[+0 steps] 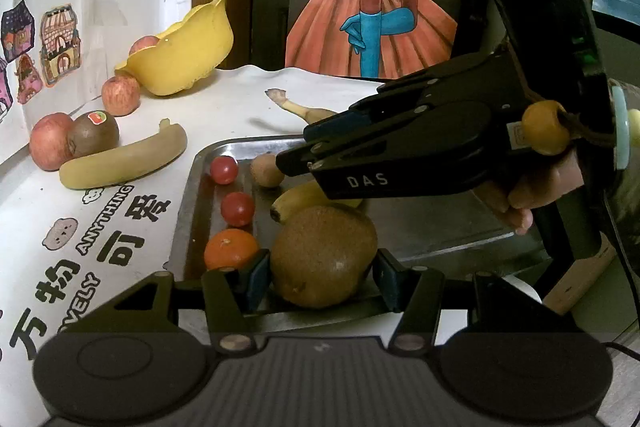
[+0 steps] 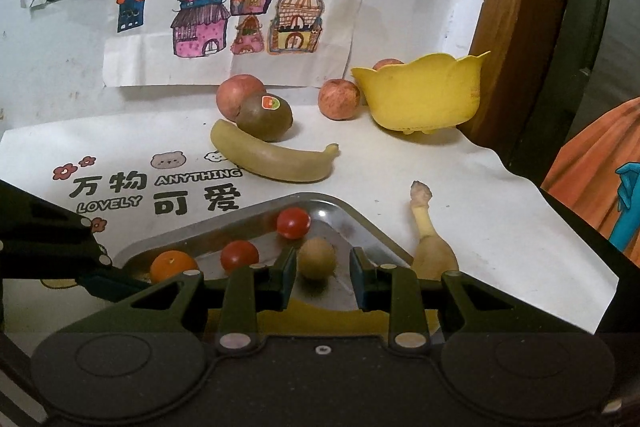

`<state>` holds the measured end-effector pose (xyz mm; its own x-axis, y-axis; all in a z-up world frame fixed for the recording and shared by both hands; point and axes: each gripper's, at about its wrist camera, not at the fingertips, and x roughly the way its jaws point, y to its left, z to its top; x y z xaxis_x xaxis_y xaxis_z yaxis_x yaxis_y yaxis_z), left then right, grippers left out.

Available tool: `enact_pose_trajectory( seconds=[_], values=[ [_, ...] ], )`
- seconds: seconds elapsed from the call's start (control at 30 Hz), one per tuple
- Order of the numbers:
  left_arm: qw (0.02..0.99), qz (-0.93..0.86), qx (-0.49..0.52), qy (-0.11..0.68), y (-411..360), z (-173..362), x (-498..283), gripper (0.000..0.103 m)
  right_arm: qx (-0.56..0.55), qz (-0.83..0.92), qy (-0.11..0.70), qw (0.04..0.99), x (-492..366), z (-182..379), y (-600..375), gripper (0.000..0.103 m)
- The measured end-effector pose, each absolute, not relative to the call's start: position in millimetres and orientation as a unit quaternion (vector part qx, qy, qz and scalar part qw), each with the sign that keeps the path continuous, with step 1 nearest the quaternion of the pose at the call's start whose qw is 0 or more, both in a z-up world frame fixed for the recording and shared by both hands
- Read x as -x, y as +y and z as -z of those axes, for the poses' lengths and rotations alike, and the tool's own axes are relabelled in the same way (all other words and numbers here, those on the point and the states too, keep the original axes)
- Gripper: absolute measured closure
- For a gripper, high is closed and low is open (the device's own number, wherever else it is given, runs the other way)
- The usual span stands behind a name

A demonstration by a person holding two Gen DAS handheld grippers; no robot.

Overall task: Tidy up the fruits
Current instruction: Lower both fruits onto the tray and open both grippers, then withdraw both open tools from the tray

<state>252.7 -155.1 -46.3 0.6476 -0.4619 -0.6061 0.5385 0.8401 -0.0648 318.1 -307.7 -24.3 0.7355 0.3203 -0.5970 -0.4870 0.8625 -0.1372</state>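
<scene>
Left wrist view: kiwi (image 1: 323,255) sits between the open fingers (image 1: 256,277).

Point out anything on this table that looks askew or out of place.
The yellow bowl sits tipped against the wooden frame rather than flat, with one apple showing over its rim. Another apple lies loose beside it. A banana lies on the cloth just off the metal tray.
</scene>
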Motion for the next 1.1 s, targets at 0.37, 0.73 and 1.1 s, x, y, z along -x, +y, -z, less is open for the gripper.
enact_pose_trajectory(
  seconds=[0.37, 0.73, 1.1],
  values=[
    [0.907, 0.273, -0.058, 0.315, -152, 42, -241, 0.032, 0.133, -0.205, 0.267, 0.932, -298, 11, -317, 0.054],
    [0.926, 0.258, -0.048, 0.270, -137, 19, -198, 0.005, 0.124, -0.178, 0.210, 0.953, -237, -24, -337, 0.024],
    [0.945, 0.227, -0.033, 0.233, -103, -5, -150, 0.000, 0.108, -0.131, 0.174, 0.970, -132, -43, -351, 0.001]
  ],
)
